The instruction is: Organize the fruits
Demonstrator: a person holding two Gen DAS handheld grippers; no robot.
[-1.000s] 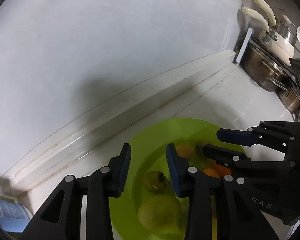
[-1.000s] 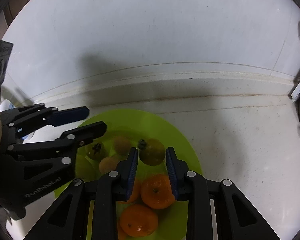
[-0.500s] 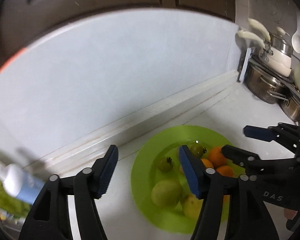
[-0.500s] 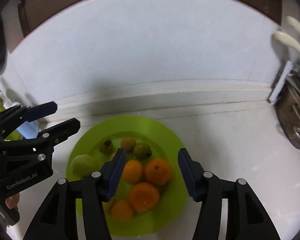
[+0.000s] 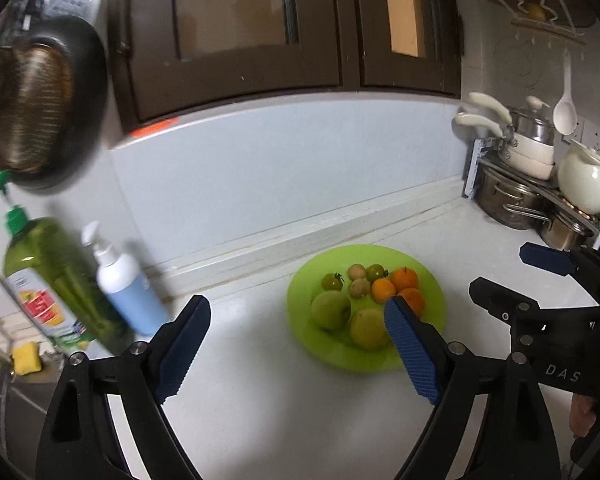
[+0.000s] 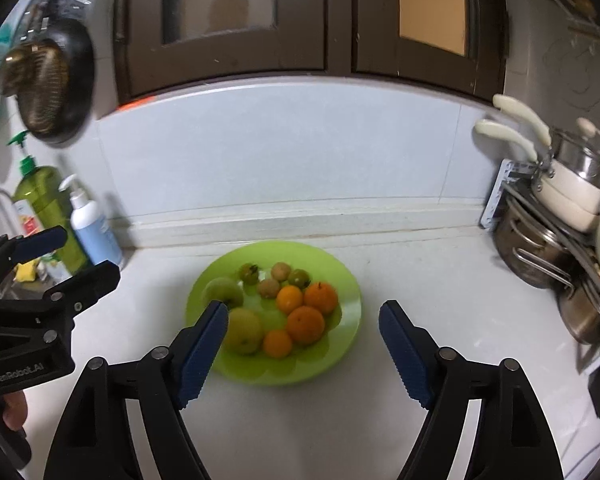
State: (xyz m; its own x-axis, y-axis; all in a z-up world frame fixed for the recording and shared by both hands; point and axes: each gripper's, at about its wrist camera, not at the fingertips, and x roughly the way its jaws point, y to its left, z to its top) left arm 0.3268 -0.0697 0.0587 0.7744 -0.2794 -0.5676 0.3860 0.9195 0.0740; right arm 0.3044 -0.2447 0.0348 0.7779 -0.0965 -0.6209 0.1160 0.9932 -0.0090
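A lime-green plate (image 5: 432,280) (image 6: 348,280) sits on the white counter and holds the fruit. On it are several oranges (image 6: 306,324) (image 5: 405,279), two large yellow-green fruits (image 6: 242,330) (image 5: 331,309), two small green tomatoes (image 6: 249,273) (image 5: 332,281) and small brownish fruits (image 6: 269,287). My left gripper (image 5: 298,330) is open and empty, held back from the plate's left side. My right gripper (image 6: 303,330) is open and empty, held back over the plate's near edge. Each gripper shows in the other's view.
A green dish-soap bottle (image 5: 48,280) and a white-blue pump bottle (image 5: 124,280) stand at the left by the sink with a yellow sponge (image 5: 26,356). Steel pots (image 6: 540,248), white pans and a cream jug (image 5: 584,180) stand at the right. A dark pan (image 6: 56,88) hangs on the left wall.
Both grippers have pulled back and up from the plate, and both have opened wide. The whole plate, the bottles and the cupboards have come into view.
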